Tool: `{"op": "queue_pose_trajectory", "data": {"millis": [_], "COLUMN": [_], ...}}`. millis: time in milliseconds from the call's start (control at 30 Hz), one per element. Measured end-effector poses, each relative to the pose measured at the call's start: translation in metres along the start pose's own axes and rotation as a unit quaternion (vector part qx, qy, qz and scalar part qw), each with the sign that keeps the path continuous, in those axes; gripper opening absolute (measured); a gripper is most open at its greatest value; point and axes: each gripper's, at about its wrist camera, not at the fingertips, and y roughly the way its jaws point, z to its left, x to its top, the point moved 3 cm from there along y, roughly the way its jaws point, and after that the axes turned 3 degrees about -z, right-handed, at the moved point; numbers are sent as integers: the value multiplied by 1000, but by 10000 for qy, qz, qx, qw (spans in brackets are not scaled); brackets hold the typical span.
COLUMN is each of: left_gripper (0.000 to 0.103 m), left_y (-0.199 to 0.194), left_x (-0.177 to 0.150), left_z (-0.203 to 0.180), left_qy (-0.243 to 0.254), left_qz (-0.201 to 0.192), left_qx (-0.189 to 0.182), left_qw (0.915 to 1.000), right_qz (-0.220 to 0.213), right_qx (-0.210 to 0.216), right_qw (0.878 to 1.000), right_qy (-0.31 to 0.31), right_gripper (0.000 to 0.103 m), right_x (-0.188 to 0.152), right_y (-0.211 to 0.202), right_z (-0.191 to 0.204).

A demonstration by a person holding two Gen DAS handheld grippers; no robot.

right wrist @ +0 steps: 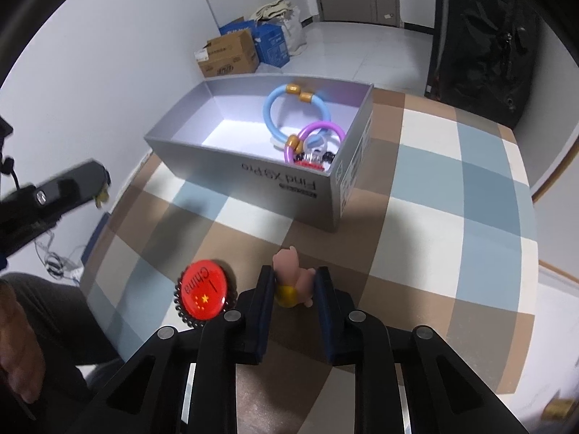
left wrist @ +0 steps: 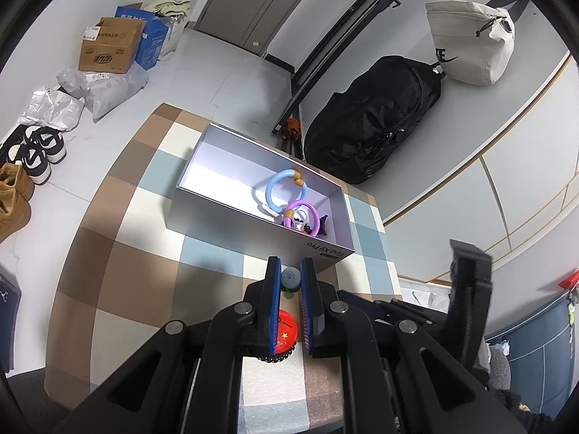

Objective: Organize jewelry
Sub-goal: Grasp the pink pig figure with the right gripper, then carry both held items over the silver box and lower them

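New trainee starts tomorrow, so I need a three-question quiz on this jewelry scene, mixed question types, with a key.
1. True or false: the blue ring lies inside the grey box.
2. Which item sits between the right hand-held gripper fingers? A) red badge B) pink figure C) purple ring
3. Fill in: the red badge rests on the checked ____.

Key: 1 true; 2 B; 3 cloth.
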Motion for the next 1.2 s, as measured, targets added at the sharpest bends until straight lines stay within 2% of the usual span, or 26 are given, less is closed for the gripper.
{"op": "queue_pose_trajectory", "data": {"millis": [400,767,1200], "left_gripper": [6,6,6], "left_y": [2,11,43], "left_x": [5,31,61], "left_z": [4,-5,-16], "left_qy": [-69,-11,55], "left_qz": [0,-51,166], "left_qx": [136,264,375], "left_qw": [9999,9996,9991], "right_qz": [-687,-1062,-1103], "right_qx": [667,1117,1052], "right_qw": [9951,9864,9863], "right_qy": [244,571,630], "right_gripper": [22,22,22], "right_x": [24,53,87], "right_y": [-34,-46,-39], "right_z": [8,5,-2]}}
